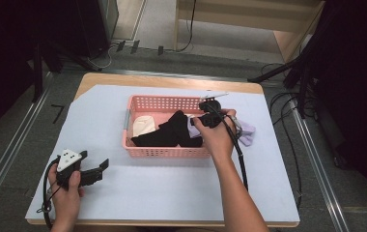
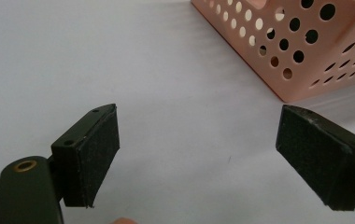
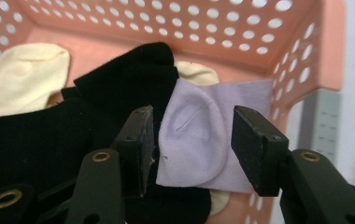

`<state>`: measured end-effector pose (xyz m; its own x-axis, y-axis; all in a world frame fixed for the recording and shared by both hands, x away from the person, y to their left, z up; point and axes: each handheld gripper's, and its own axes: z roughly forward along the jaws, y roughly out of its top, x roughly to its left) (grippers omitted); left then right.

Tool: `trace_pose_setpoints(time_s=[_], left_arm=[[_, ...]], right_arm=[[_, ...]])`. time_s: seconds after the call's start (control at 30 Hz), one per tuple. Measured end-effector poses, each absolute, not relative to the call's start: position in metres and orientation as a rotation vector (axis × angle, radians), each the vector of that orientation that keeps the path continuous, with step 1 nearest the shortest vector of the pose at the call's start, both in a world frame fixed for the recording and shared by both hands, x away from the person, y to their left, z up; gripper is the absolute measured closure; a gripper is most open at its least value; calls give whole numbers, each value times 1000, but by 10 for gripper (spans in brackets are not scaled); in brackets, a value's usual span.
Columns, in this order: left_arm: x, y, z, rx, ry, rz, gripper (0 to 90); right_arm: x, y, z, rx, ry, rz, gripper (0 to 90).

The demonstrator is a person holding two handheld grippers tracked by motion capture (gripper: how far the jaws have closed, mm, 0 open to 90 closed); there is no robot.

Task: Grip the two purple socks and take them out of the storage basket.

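Note:
A pink perforated basket (image 1: 162,152) stands mid-table and holds a black sock (image 1: 169,133), a cream sock (image 1: 143,124) and a lilac sock (image 3: 199,135). My right gripper (image 1: 196,120) reaches into the basket's right end. Its jaws (image 3: 193,140) stand apart on either side of the lilac sock, which lies flat over the black sock (image 3: 49,140), and the pads do not squeeze it. My left gripper (image 1: 95,158) rests low at the table's front left, open and with nothing in it (image 2: 199,154). A corner of the basket (image 2: 297,56) lies ahead of it.
A second lilac sock (image 1: 247,133) lies on the white sheet just right of the basket. A grey tab (image 1: 126,121) sits on the basket's left wall. The white sheet (image 1: 172,193) covers most of the wooden table. Cables trail on the floor at right.

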<state>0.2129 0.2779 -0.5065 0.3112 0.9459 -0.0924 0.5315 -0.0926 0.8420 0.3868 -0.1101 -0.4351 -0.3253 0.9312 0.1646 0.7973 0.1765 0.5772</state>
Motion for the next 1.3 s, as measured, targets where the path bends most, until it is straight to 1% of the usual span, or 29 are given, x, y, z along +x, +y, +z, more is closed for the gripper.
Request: trace_pose_setpoints(time_s=[0.23,0.47,0.57,0.63,0.7,0.77,0.8,0.83,0.87,0.9,0.93,0.97,1.0,1.03,1.07,1.1,1.3], left_arm=[[213,278,-506,1750,1335,627,147],[213,278,-506,1749,1334,627,147],[213,278,-507,1748,1334,628,146],[213,278,-506,1748,1335,629,147],[213,278,-506,1748,1334,629,146],[213,278,-506,1747,1335,628,147],[213,278,-506,1748,1334,629,147],[213,278,-507,1747,1334,627,147],[213,278,-506,1746,1336,628,147],[213,278,-506,1746,1336,628,147],[213,278,-506,1747,1335,628,146],[213,278,-506,1746,1336,628,146],[213,278,-506,1747,1335,628,146],[213,278,-506,1747,1335,627,146],[213,278,-506,1747,1335,627,147],[213,278,-506,1746,1335,627,146],[213,278,-507,1748,1334,628,147]], right_arm=[[393,-99,-453,1650,2260,777,496],[394,-91,-459,1624,2260,694,495],[395,-86,-463,1627,2299,637,457],[396,-85,-464,1614,2314,610,448],[396,-79,-467,1571,2350,522,414],[396,-77,-467,1563,2356,503,415],[396,-76,-470,1562,2382,462,449],[396,-76,-470,1562,2382,462,449],[396,-75,-471,1573,2379,447,482],[395,-74,-472,1549,2376,426,561],[395,-74,-472,1538,2375,422,598],[395,-76,-471,1542,2377,427,710],[395,-76,-471,1542,2377,427,710],[394,-79,-469,1548,2377,459,812],[394,-79,-469,1548,2377,459,812],[393,-82,-466,1563,2359,496,857],[390,-95,-455,1567,2310,653,873]])
